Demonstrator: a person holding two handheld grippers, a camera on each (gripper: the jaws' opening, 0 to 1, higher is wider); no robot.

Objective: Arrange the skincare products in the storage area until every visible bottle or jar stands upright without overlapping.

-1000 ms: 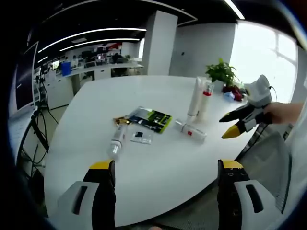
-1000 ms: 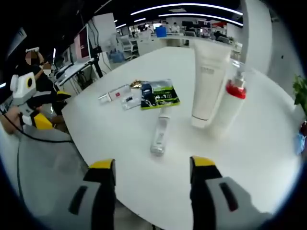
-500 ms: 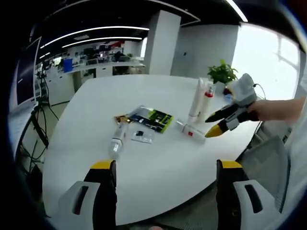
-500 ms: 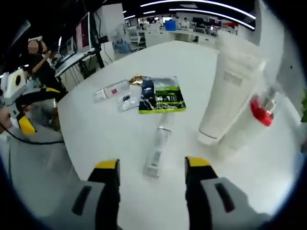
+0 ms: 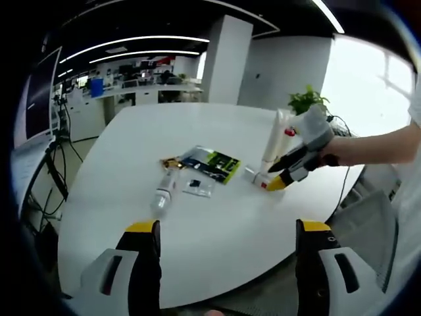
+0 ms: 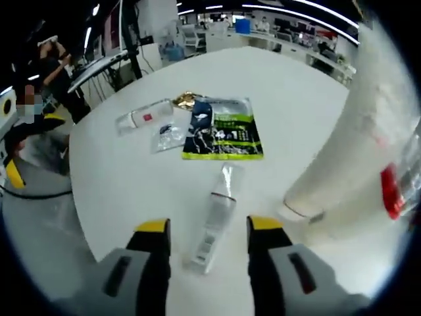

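Two jaws of the right gripper (image 6: pixel 204 230) stand apart, straddling the lying clear tube (image 6: pixel 214 220) low in frame, apparently to right it; left gripper (image 5: pixel 223 230) gapes idle over the white tabletop (image 5: pixel 217 230).

The white bench (image 5: pixel 131 217) carries two lying bottles (image 6: pixel 212 220) (image 6: pixel 141 119), a green sachet (image 6: pixel 227 135), and two upright tubes (image 5: pixel 271 141).

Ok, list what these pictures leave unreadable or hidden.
- Print on the green packet: too small, right gripper view.
- Top of the white tube: cut off by the edge and blurred, right gripper view.
- Red-collared bottle: mostly cut off at the edge, right gripper view.
- Lying bottle: partly hidden by the right gripper, left gripper view.
- Small sachet: contents too small, left gripper view.
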